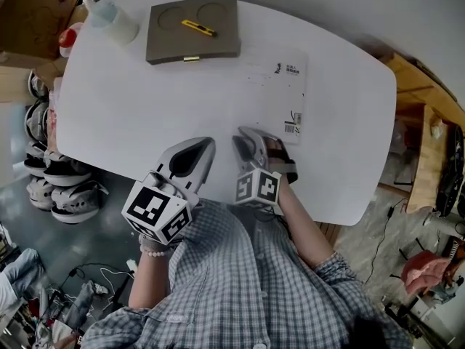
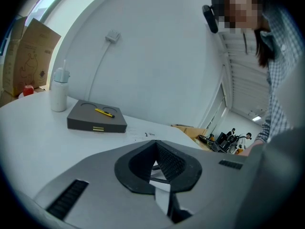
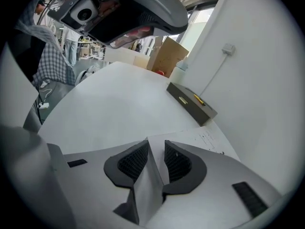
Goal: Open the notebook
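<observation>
Grey-jawed, holding the right gripper [image 1: 254,135] parted astride the near corner of the flat white paper notebook [image 1: 272,86] lying lengthwise straight ahead, with the left gripper [image 1: 202,145], jaws pinched together, just beside that corner.

I think I am working in a workshop or a lab, not a home. My white desk [image 1: 109,122] stands by a bare white wall with a socket box [image 2: 113,36] and a cord [image 2: 98,70]. Cardboard boxes [image 1: 33,9] sit beside it. Helmet-like gear [image 1: 54,184] is piled on the floor, near loose cables [image 1: 94,276]. Wooden shelves [image 1: 429,144] stand on the other side, and people [image 2: 248,140] stand far back under bright lights.
</observation>
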`<state>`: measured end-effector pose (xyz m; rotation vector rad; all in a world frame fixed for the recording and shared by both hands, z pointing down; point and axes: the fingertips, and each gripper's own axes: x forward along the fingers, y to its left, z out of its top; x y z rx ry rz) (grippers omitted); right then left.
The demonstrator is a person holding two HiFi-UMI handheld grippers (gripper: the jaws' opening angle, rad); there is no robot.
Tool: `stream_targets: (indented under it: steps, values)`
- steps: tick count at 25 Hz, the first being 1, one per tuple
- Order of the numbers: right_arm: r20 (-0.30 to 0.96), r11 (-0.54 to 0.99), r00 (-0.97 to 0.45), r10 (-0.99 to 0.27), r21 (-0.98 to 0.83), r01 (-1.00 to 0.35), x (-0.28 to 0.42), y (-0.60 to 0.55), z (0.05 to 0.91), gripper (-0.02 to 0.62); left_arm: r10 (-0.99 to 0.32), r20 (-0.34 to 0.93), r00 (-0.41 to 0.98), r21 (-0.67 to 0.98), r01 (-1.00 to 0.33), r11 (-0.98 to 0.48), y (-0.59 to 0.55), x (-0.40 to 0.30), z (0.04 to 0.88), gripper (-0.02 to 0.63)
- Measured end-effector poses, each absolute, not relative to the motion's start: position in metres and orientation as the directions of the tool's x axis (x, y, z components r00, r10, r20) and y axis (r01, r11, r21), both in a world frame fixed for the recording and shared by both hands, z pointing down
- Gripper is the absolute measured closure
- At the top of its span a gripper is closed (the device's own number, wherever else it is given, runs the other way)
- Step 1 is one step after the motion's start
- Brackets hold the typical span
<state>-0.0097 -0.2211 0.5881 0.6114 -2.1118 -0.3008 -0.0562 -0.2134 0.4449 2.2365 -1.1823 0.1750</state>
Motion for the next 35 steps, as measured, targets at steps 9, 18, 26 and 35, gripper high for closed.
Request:
stream_targets:
  steps: [9, 18, 26, 35]
  values:
    - [0.708, 0.872, -0.516, -0.483, 0.337, -0.354, -0.010, -0.218, 0.578, 0.539, -0.644, 0.477, 0.599, 0.471, -0.792, -0.388, -0.218, -0.053, 0.480, 0.600]
    - [0.674, 0.852, -0.530, -0.515, 0.332, -0.405, -0.008, -0.220, 0.563, 0.557, -0.509, 0.404, 0.760, 0.753, -0.592, -0.286, -0.220, -0.024, 0.517, 0.505]
    - [0.657, 0.842, -0.534, -0.532, 0.345, -0.415, -0.006, -0.220, 0.558, 0.560, -0.487, 0.370, 0.791, 0.878, -0.470, -0.096, -0.234, -0.011, 0.552, 0.446]
    - [0.618, 0.824, -0.551, -0.560, 0.347, -0.449, -0.003, -0.220, 0.554, 0.557, -0.508, 0.323, 0.798, 0.919, -0.393, -0.033, -0.247, -0.003, 0.555, 0.449]
